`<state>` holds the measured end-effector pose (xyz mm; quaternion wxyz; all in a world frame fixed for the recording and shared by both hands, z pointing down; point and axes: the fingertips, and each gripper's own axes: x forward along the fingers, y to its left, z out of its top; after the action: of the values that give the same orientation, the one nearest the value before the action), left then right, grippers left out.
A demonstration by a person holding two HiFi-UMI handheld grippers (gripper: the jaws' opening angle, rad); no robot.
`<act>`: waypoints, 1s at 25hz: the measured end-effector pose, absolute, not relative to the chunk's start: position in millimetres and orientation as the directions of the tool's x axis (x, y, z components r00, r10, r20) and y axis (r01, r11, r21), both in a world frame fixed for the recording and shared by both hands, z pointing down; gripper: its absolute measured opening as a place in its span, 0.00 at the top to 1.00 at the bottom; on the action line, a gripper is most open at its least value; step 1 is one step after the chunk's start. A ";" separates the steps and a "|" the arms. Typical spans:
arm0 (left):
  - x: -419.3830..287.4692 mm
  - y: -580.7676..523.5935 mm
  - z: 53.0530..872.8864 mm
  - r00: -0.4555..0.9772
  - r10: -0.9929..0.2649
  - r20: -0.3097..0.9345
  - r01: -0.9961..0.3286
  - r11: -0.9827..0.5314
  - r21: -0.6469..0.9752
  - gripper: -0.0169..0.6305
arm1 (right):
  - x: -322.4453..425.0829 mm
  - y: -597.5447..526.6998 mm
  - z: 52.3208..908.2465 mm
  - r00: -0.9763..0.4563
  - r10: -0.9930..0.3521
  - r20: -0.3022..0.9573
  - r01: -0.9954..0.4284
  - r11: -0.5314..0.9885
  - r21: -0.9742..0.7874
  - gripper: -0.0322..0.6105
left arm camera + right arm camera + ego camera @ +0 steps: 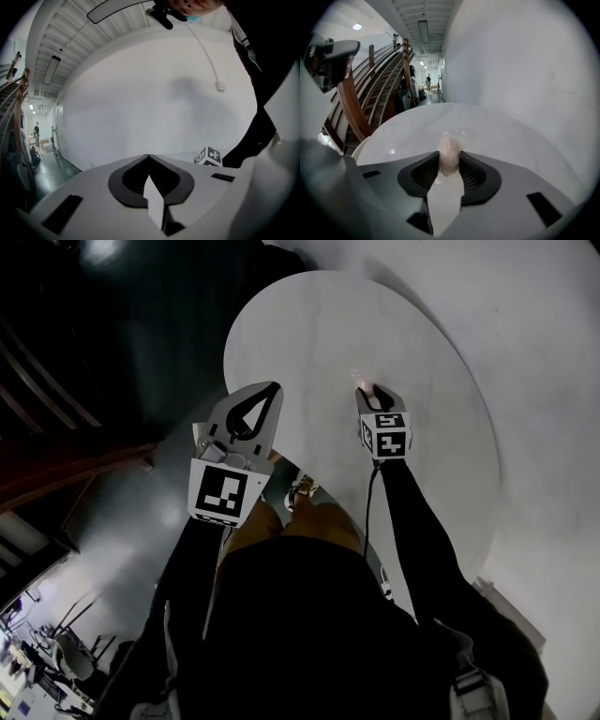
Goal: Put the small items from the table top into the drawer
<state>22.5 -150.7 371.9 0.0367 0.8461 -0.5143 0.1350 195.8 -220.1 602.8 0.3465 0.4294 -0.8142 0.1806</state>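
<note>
Right tongs [371,395] are clamped on the small item [450,146] - a pale, pinkish, kinda translucent lump, can't tell what it actually is. In the right gripper view it's pinched between the two dark pads and sticks up a bit past the tips. In the head view the item sits right at the tips of those tongs, over the middle of the round white table [375,315]. Can't say from any view if it's touching the tabletop or just off it.

Left tongs [273,387] are closed with nothing in them - in the left gripper view the tips meet in a point and there's just bare pad behind them. They hang over the left edge of the table, well apart from the item. Their camera mostly looks at a white wall, with the right tongs' marker cube [209,157] poking in low on the right.
</note>
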 end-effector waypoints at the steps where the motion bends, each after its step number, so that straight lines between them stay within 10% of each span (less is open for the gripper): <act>1: 20.9 -150.4 371.2 0.437 -0.860 0.262 -0.879 -0.470 -0.078 0.95 | 192.3 -219.3 593.0 -0.403 -0.587 0.702 -0.823 0.568 0.002 0.72; 25: -66.6 -121.6 339.4 0.444 -0.880 0.171 -0.876 -0.466 -0.124 0.95 | 23.2 -137.9 410.9 -0.650 -0.670 0.360 -0.704 0.709 0.049 0.72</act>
<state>-66.6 -121.6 339.4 -0.0087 0.8495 -0.5168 0.1057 23.2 -137.9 410.9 0.1786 0.3786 -0.9070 0.0473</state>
